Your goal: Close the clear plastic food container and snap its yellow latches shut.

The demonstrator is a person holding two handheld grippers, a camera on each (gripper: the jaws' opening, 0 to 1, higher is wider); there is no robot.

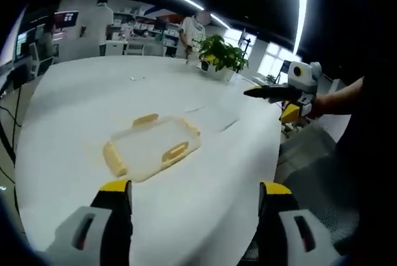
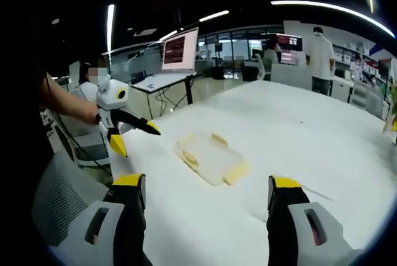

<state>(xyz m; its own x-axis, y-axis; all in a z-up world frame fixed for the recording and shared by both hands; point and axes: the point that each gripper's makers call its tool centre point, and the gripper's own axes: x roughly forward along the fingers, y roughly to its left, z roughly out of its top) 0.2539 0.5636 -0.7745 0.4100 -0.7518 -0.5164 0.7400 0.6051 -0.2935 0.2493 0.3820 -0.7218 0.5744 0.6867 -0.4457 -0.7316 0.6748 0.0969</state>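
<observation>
I see the container (image 1: pixel 152 147) flat on the white bench (image 1: pixel 74 92), ahead of my left gripper (image 1: pixel 195 199) and right gripper (image 2: pixel 208 191), untouched. Both sets of fingers are spread, holding nothing. Its yellow latches (image 1: pixel 175 152) are hard to read; can't tell if snapped.

No text can be read. The monitor (image 2: pixel 180 49) far ahead of the right gripper's jaws, to their left, carries lines of writing too small to make out.
</observation>
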